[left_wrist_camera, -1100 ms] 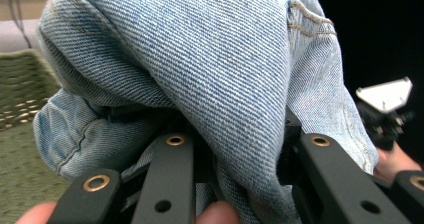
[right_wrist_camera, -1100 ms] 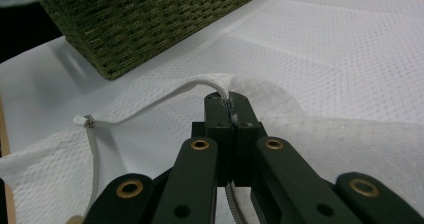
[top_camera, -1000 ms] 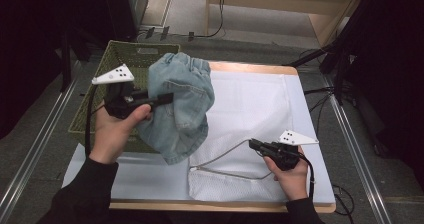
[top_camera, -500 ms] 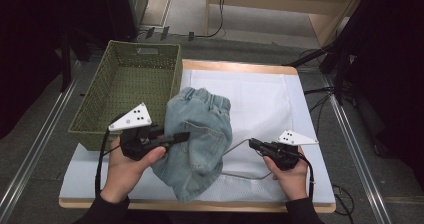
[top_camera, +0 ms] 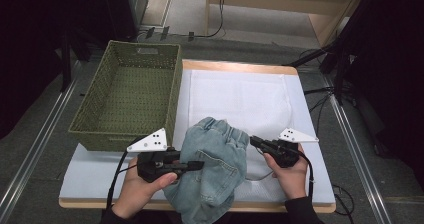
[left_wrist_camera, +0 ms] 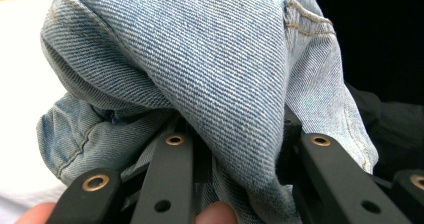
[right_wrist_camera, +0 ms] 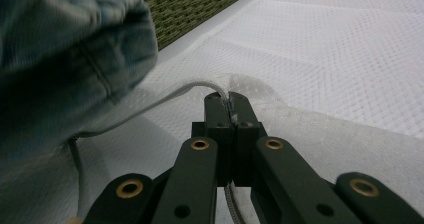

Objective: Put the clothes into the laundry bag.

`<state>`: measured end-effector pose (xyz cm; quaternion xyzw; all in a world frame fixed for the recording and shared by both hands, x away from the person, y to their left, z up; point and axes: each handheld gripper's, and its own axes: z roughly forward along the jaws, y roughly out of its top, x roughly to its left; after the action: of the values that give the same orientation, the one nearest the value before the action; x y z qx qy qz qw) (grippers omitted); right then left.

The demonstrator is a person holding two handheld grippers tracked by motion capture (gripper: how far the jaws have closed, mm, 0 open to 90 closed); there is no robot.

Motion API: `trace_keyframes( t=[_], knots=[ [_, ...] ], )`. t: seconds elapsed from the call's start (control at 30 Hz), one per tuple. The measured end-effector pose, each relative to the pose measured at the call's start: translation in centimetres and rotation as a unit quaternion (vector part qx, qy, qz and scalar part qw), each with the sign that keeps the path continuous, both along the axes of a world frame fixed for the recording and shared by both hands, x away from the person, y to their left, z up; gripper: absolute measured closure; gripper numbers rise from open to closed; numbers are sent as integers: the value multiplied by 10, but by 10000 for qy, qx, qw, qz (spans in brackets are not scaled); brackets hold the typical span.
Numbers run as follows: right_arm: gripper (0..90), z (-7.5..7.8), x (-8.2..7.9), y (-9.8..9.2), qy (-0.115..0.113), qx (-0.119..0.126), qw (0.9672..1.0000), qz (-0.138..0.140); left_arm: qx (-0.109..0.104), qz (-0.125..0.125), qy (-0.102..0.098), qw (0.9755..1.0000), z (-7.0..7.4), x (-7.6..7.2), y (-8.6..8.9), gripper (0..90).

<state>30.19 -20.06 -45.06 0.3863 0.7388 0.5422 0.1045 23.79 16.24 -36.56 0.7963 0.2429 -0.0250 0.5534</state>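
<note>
A: Faded blue denim, a bunched pair of jeans (top_camera: 215, 169), is seen at the near edge of the table (top_camera: 235, 66), partly hanging over it. A fold of the twill is clamped between the jaws of the left hand-held gripper (top_camera: 192, 165); in the left gripper view the diagonal weave and tan stitching are shown close up.

B: And the right hand-held gripper (right_wrist_camera: 229, 100)?

A: Its jaws are closed tight on the rim of a white mesh bag (top_camera: 260, 104), at a pale cord (right_wrist_camera: 165, 96) that runs along the opening. The bag is spread flat, thin and net-like, over a white cloth (top_camera: 95, 164).

B: What could go wrong from here?

A: The denim is heavy and held by one fold only, so it could be dragged from the jaws by its own weight and dropped off the near edge. The mesh is light and slippery-looking; its rim could be pulled free if the jeans are pushed against it, and the cord could be snagged.

B: Anything else nearby?

A: An empty green woven basket (top_camera: 131, 96), stiff and rectangular, is set at the left of the table.
</note>
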Motion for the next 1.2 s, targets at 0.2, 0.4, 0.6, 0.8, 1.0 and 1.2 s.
trace_keyframes(
  t=[0.2,0.4,0.6,0.8,1.0,1.2],
  knots=[
    [900,-2,9,-2,110,70,9999,-87,78,-328,176,9993,-21,4,-14,705],
    [900,-2,20,-6,262,220,9993,-175,279,-633,234,9973,-29,5,-28,704],
    [900,19,23,1,35,191,9998,-3,479,-923,242,9943,-28,5,-49,704],
    [900,23,29,7,-15,165,9999,41,697,-1322,275,9884,-30,9,-71,703],
    [900,31,22,4,-277,398,9988,118,903,-1290,413,9867,-43,14,-84,702],
    [900,45,10,4,-590,289,9978,130,522,-572,464,9959,-28,24,-55,702]
  ],
)
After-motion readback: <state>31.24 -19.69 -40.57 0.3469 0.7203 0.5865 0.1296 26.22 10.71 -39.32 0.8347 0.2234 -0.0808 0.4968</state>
